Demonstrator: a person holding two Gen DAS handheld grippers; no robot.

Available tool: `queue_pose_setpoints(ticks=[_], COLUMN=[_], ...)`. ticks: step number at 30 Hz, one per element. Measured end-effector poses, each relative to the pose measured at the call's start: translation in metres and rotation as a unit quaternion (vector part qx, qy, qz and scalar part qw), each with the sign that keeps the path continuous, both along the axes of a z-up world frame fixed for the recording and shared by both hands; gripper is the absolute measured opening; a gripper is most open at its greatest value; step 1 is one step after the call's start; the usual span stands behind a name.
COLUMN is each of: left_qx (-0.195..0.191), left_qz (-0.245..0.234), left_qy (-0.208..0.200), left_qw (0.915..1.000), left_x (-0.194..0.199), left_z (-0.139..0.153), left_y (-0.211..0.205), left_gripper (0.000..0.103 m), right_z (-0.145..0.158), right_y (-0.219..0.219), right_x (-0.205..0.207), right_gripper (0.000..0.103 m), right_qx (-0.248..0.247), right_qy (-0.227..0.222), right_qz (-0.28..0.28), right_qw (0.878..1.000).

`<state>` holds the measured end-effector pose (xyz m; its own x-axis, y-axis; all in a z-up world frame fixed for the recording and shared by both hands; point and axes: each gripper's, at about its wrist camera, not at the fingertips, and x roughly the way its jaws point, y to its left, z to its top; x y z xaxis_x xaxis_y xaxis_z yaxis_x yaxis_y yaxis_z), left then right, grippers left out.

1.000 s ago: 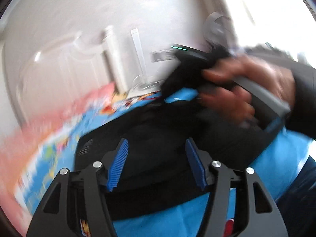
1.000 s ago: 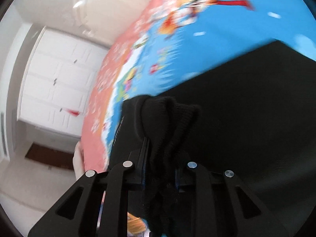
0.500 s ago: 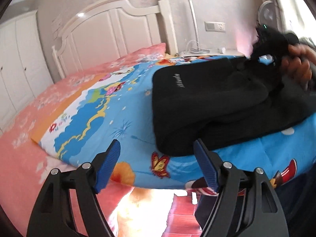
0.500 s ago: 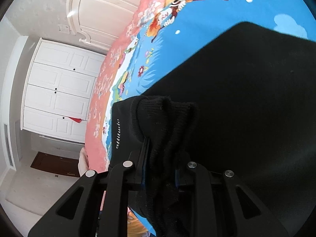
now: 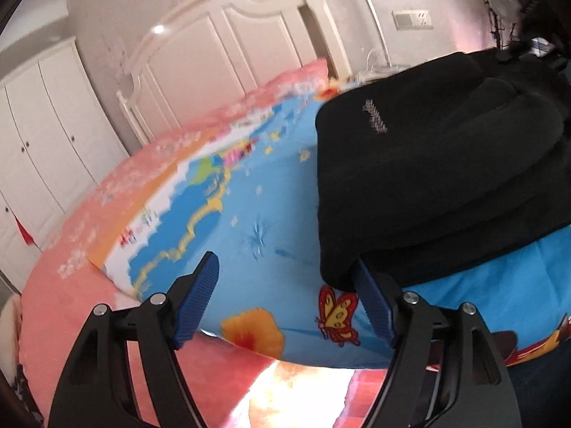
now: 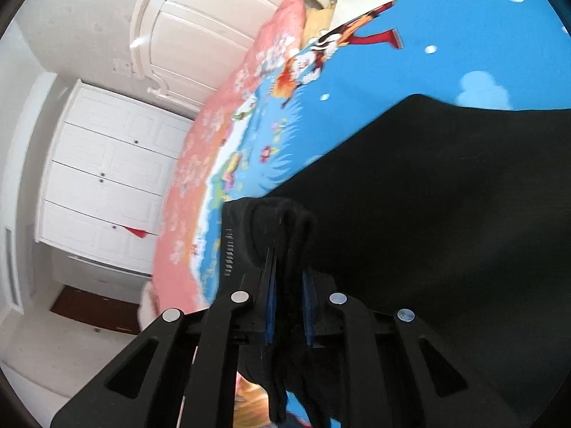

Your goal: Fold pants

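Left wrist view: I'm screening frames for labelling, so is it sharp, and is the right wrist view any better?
Left wrist view: bedsheet print smeared by motion, blown-out glare at the bottom, pants a detail-poor black, left gripper crisp. Right wrist view: sharper, fisheye-bent wardrobe, pants nearly featureless, right gripper crisp.

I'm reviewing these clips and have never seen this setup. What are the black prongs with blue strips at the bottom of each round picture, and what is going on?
Each round picture comes from a fisheye camera mounted on a hand-held gripper, looking out along its two fingers. No robot arm is involved; a person holds one tool in each hand. The left gripper is open and holds nothing; its right finger sits at the corner of the black pants. The right gripper is shut on a bunched fold of the pants. The pants lie on a bright cartoon bedspread, with a white headboard and wardrobe behind.
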<state>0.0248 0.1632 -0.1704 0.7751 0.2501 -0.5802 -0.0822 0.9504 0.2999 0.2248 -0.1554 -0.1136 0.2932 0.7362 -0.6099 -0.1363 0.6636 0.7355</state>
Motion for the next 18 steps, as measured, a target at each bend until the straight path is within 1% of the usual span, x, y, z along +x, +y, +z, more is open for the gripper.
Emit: queue_pose_setpoints(ticks=[1, 2, 3, 5, 6, 7, 8, 9, 10, 13, 15, 17, 18], left_qx=[-0.009, -0.015, -0.014, 0.007, 0.016, 0.017, 0.005, -0.004, -0.016, -0.052, -0.064, -0.067, -0.066], left_qz=[0.006, 0.011, 0.009, -0.004, -0.013, -0.023, -0.037, -0.043, -0.048, -0.062, -0.072, -0.094, -0.107], left_qy=[0.007, 0.005, 0.005, 0.003, 0.003, 0.006, 0.01, 0.011, 0.01, -0.006, -0.029, -0.056, -0.064], left_qw=[0.9999, 0.9998, 0.9999, 1.0, 0.9998, 0.9996, 0.9993, 0.999, 0.9987, 0.9967, 0.9949, 0.9917, 0.99], left_x=[0.002, 0.002, 0.001, -0.003, -0.005, -0.007, -0.011, -0.014, -0.017, -0.032, -0.043, -0.048, -0.049], left_z=[-0.003, -0.002, 0.0, 0.002, 0.003, 0.003, 0.003, 0.003, 0.004, 0.017, 0.032, 0.05, 0.055], left_y=[0.001, 0.0, -0.002, -0.007, -0.008, -0.008, -0.006, -0.004, -0.002, 0.003, 0.0, -0.012, -0.02], left_gripper=[0.076, 0.076, 0.076, 0.076, 0.076, 0.076, 0.076, 0.076, 0.076, 0.074, 0.067, 0.066, 0.066], right_z=[-0.011, -0.022, -0.031, -0.04, -0.041, -0.041, -0.041, -0.042, -0.044, -0.044, -0.041, -0.04, -0.04], right_y=[-0.001, -0.002, -0.004, -0.006, -0.006, -0.007, -0.008, -0.008, -0.01, -0.018, -0.023, -0.025, -0.023], right_x=[0.002, 0.003, 0.003, 0.004, 0.005, 0.006, 0.007, 0.007, 0.007, 0.005, 0.005, 0.005, 0.005], right_gripper=[0.014, 0.014, 0.014, 0.015, 0.019, 0.028, 0.033, 0.045, 0.053, 0.065, 0.071, 0.073, 0.073], right_qx=[-0.015, -0.028, -0.043, -0.047, -0.048, -0.05, -0.054, -0.056, -0.049, -0.01, 0.003, 0.019, 0.015], right_qy=[0.007, 0.016, 0.017, 0.014, 0.014, 0.013, 0.015, 0.018, 0.023, 0.024, 0.023, 0.024, 0.022], right_qz=[0.003, -0.004, -0.012, -0.006, -0.004, -0.004, -0.005, -0.007, -0.008, -0.019, -0.031, -0.039, -0.038], right_qw=[1.0, 0.999, 0.999, 0.999, 0.999, 0.999, 0.998, 0.998, 0.999, 0.999, 0.999, 0.999, 0.999])
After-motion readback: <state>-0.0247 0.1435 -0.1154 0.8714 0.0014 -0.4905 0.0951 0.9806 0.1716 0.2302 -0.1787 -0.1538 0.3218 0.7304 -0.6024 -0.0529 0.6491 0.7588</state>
